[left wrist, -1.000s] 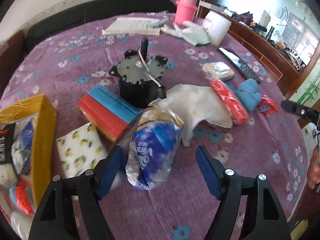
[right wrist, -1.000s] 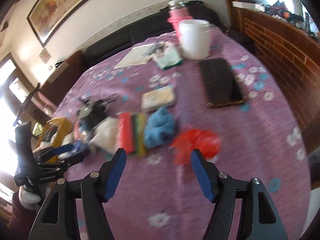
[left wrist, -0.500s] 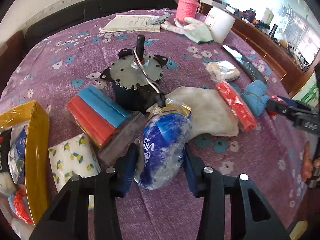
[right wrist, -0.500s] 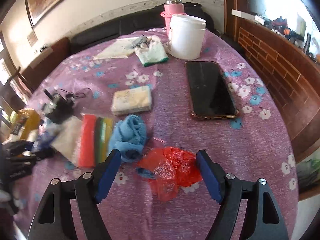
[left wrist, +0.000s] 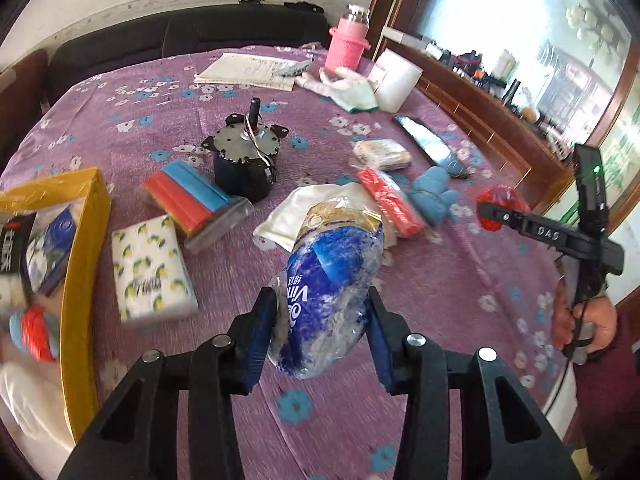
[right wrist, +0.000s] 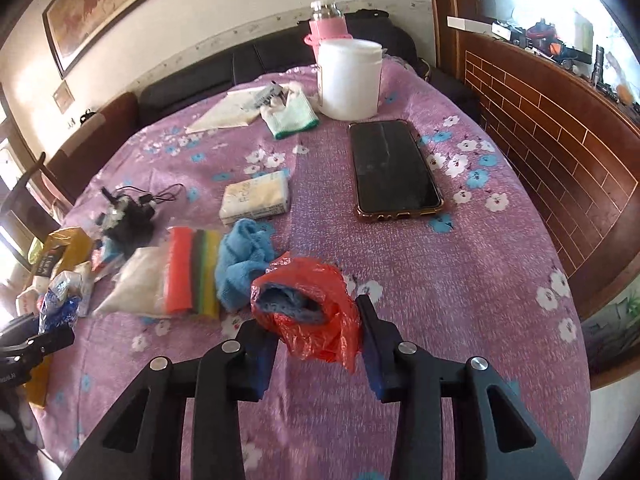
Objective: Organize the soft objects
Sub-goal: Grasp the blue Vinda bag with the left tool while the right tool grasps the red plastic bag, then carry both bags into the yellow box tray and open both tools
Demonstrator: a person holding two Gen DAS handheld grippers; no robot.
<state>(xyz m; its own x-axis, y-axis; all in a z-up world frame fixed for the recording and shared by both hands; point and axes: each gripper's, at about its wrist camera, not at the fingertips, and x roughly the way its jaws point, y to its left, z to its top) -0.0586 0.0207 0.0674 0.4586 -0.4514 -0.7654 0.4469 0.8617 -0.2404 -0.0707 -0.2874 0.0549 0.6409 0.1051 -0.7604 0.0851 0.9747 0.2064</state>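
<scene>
My left gripper (left wrist: 320, 300) is shut on a blue tissue pack in crinkled clear wrap (left wrist: 332, 264), which hangs tilted above the purple flowered tablecloth (left wrist: 440, 320). A yellow box (left wrist: 86, 216) with soft items inside stands at the left edge. My right gripper (right wrist: 310, 316) has its jaws closing on a red plastic bag (right wrist: 320, 332) with blue cloth showing inside; both pads touch the bag. Just behind it lie a blue cloth (right wrist: 244, 264), a red and yellow sponge pack (right wrist: 192, 272) and a white cloth (right wrist: 136, 284).
A black motor with wires (left wrist: 244, 160) stands mid-table beside a red and blue sponge pack (left wrist: 192, 196) and a lemon-print tissue pack (left wrist: 150, 268). A phone (right wrist: 394, 168), small tissue pack (right wrist: 256, 198), white tub (right wrist: 348, 78), pink bottle (right wrist: 326, 26) and glove (right wrist: 292, 118) lie farther back.
My left jaws closed on the blue tissue pack and lifted it off the cloth. My right gripper came down over the red bag and its jaws narrowed onto it.
</scene>
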